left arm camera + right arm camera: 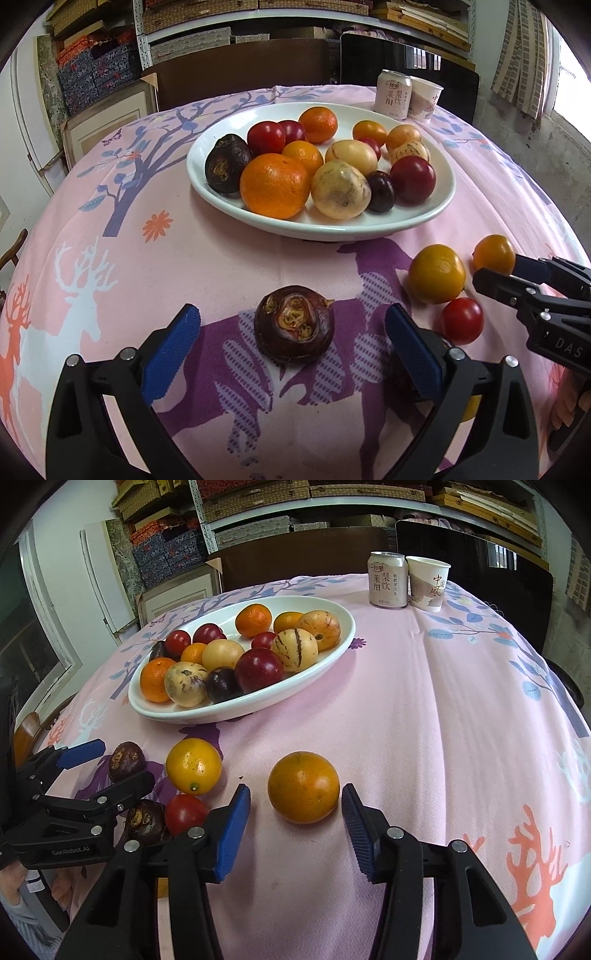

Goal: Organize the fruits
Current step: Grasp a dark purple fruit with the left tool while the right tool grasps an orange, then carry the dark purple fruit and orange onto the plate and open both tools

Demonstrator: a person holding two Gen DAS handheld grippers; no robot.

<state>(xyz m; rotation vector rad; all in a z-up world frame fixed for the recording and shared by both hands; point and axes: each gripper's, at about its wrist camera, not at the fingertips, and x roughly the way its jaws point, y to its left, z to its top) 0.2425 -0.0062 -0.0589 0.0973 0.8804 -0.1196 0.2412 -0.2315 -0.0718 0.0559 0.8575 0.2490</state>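
A white oval plate [436, 210] [332, 653] holds several fruits: oranges, red plums, striped yellow melons, dark passion fruits. My left gripper [293, 325] is open, its blue pads on either side of a dark brown passion fruit [294, 325] [126, 761] on the cloth, not touching. My right gripper [295, 805] is open around an orange [303, 787] [494, 254], apart from it. A yellow-orange fruit [436, 274] [193, 771], a red tomato-like fruit [462, 320] [184, 814] and a second dark fruit [144, 818] lie between the grippers.
A pink patterned tablecloth [184, 258] [424, 720] covers the round table. A drink can [393, 95] [388, 580] and a paper cup [424, 99] [428, 583] stand at the far edge behind the plate. Chairs and shelves of boxes stand beyond.
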